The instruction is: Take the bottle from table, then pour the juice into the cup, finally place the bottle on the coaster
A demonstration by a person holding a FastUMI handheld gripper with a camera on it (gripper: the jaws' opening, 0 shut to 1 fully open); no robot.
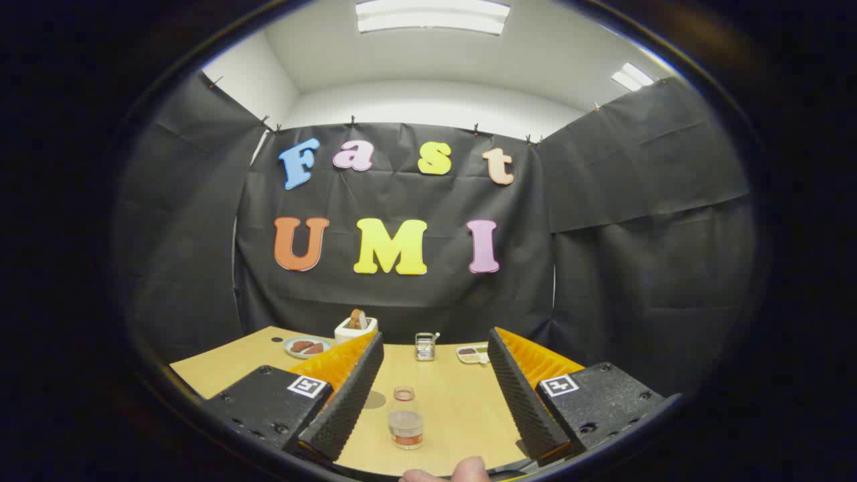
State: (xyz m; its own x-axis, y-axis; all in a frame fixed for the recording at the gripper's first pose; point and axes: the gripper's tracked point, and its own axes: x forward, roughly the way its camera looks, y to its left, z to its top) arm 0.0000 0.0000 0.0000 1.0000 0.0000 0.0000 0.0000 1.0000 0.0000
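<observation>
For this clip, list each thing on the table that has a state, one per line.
Gripper: open, fingers apart, holding nothing.
Small clear plastic bottle: upright on the wooden table between the fingers, some reddish juice at the bottom.
Round plate: holds brown food pieces.
White toaster: toast sticking up.
Small metal rack: upright beyond the fingers.

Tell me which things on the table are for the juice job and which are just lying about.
For the job: bottle, standing on the table between the open gripper fingers, untouched; a round disc beside it may be the coaster.

Lying about: plate, toaster, metal holder, small tray, all beyond the fingers.
</observation>
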